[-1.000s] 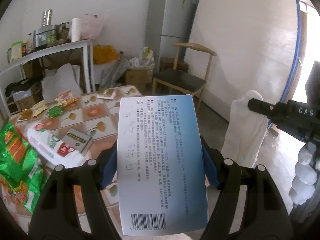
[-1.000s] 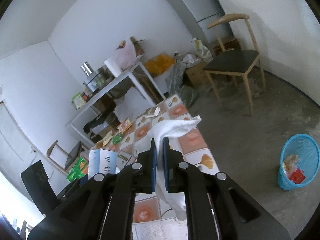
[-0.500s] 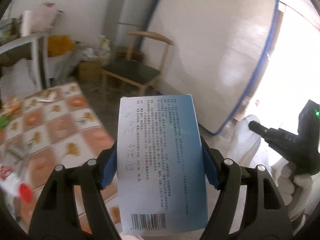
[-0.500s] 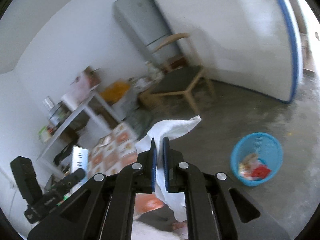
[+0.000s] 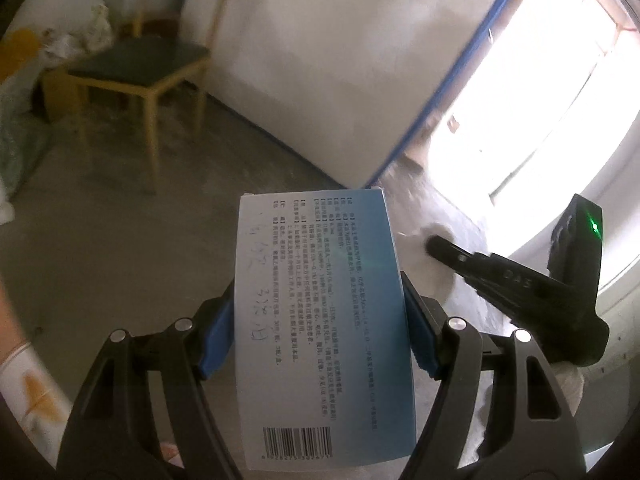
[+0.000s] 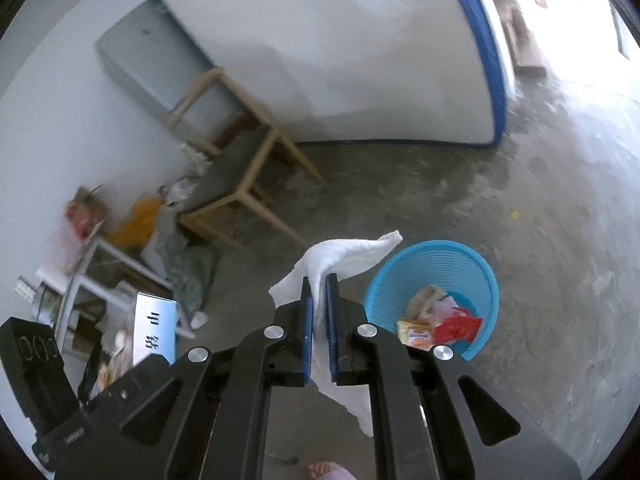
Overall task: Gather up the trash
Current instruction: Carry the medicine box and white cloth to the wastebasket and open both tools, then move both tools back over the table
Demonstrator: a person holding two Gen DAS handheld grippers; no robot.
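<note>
1. Between the left gripper's blue pads: a white-and-blue box, clamped on both long sides, barcode end nearest the camera, printed face up. Jaws spread only to the box's width, firm hold.
2. Right gripper: jaws nearly together, pinching a white tissue. One corner sticks up past the fingertips, the rest hangs below.
3. Change over the last second: both cameras have swung off the tiled tabletop. Left view now shows bare concrete floor, with only a sliver of tablecloth at its bottom-left edge. Both grips unchanged, nothing slipped.
4. Blue basket was at the far right edge of the right view; now it sits just beyond and right of the right fingertips, on the floor. Wrappers are already inside it, at the near side.
5. Read: pickup done, carry almost done. Tissue isn't over the basket's rim yet; I'd say it needs a bit more travel right and forward, then release.
6. Box is well left of the basket; basket isn't visible in the left view. Likely goes in second.
7. Risk: tissue is light and could drift outside the rim if dropped from high up.
8. Farther back: wooden chair, then a white board with blue edge leaning at the wall.
</note>
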